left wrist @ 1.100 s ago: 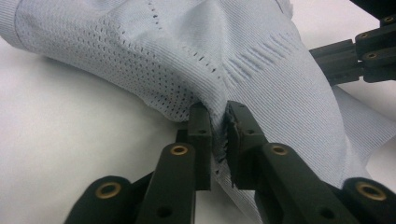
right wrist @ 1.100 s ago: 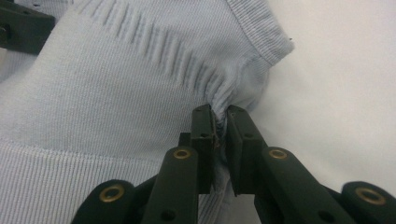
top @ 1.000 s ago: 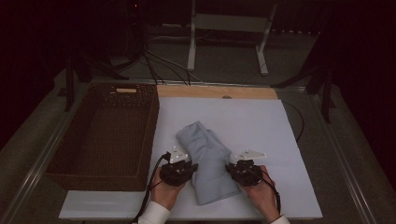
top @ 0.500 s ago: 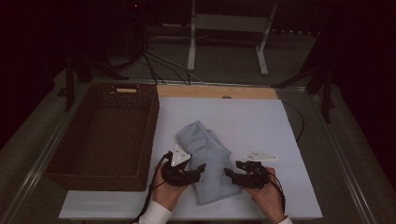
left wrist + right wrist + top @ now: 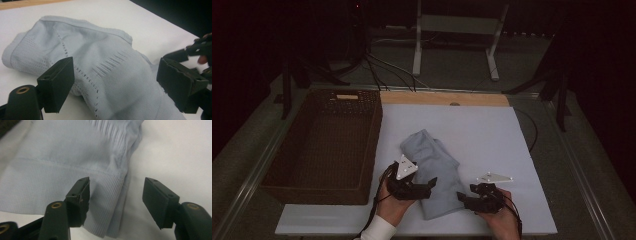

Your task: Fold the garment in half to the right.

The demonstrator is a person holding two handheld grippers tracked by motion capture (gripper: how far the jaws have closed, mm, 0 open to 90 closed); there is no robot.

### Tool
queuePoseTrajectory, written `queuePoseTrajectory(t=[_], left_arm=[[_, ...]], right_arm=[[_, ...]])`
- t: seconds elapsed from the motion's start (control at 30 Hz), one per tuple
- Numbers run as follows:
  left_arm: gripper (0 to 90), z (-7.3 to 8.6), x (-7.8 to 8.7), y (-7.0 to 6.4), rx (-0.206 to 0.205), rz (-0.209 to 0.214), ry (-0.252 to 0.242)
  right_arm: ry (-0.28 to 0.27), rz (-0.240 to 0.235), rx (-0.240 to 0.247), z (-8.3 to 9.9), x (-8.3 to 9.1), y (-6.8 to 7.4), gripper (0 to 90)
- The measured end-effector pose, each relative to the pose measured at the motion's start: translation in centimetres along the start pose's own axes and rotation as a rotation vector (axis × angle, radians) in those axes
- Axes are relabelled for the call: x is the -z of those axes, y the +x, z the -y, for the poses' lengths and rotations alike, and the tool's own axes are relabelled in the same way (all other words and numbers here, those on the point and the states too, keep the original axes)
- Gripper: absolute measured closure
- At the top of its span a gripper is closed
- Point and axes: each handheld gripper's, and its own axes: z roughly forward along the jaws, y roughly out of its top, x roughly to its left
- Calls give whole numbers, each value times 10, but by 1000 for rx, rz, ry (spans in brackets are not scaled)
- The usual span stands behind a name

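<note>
Pale grey-blue ribbed garment point(image 5: 432, 167) on a white sheet point(image 5: 492, 130); dark brown woven basket point(image 5: 324, 142); black claws

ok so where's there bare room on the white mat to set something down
Free: the far strip of the white mat between the folded grey garment and the wooden board, and the mat's right side. The wicker basket looks empty too. Crowded: the near edge, where the left gripper and right gripper flank the garment.

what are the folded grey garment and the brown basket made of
The folded pale grey garment looks like a fine matte knit, perhaps a synthetic blend: tiny ribs, rows of small ventilation holes, and a ribbed hem in the right gripper view. The dark brown rectangular basket looks woven, likely wicker or rattan; its walls show a plaited texture.
</note>
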Motion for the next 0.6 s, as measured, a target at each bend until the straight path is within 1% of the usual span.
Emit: queuePoseTrajectory(t=[0.13, 0.23, 0.33, 0.4, 0.43, 0.5, 0.53, 0.6], left_arm=[[129, -2, 3, 2, 4, -4, -9], [112, -3, 5, 3, 0, -7, -17], [108, -4, 8, 5, 4, -11, -33], [104, -5, 10, 6, 4, -10, -38], [103, -5, 10, 7, 5, -10, -40], [99, -5, 11, 8, 4, -16, -40], [98, -5, 12, 9, 12, -19, -42], [97, -5, 12, 10, 14, -23, -44]], right_arm=[[19, 8, 12, 1, -8, 4, 434], [44, 10, 19, 1, -15, 4, 468], [53, 14, 6, 2, -16, 4, 473], [61, 23, 12, 2, -17, 4, 478], [62, 22, 19, 3, -17, 5, 504], [64, 21, 30, 3, -17, 6, 513], [63, 21, 31, 3, -18, 6, 520], [60, 13, 27, 4, -18, 6, 558]])
